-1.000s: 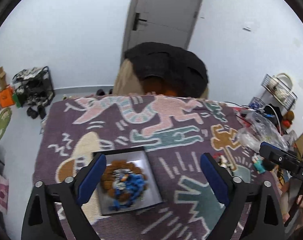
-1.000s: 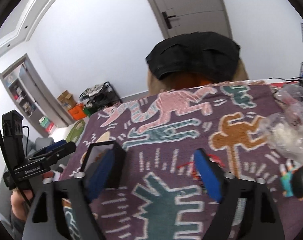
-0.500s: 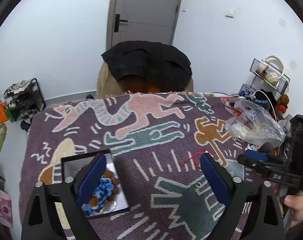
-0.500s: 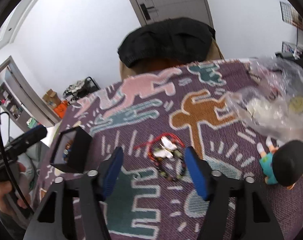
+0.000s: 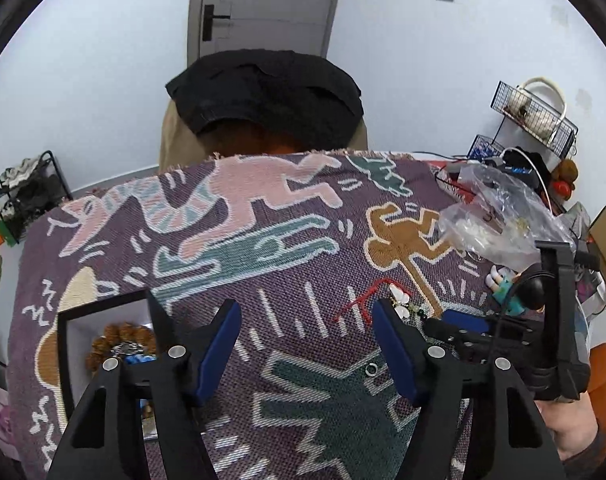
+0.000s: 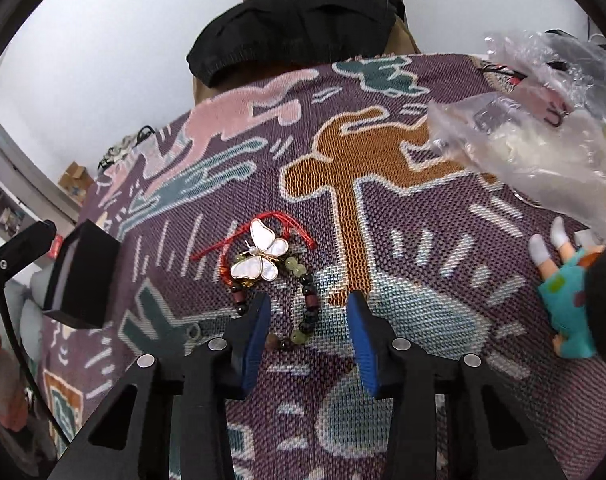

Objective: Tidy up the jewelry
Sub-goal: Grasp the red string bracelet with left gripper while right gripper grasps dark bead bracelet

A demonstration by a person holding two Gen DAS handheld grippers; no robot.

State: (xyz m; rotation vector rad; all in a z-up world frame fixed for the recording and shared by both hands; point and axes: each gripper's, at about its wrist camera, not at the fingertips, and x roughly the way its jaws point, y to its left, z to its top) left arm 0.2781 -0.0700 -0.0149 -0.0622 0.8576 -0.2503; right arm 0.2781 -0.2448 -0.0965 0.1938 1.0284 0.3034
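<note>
bead bracelet [image 6: 303,300]: green, dark, red beads, white butterfly charm [image 6: 259,258], red cord | right gripper [image 6: 307,320] jaws closing around it, not pressing | left gripper [image 5: 305,338] jaws closing, empty | no readable writing

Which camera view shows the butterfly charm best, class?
The right wrist view: the butterfly charm lies whole and close, on the beaded bracelet. In the left wrist view it is small, partly hidden behind a gripper finger.

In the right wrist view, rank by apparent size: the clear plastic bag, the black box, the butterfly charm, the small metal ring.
Largest to smallest:
1. clear plastic bag, cut off by the frame edge
2. black box
3. butterfly charm
4. small metal ring

Fisheye distortion affects the edges, but the gaps are clear.
</note>
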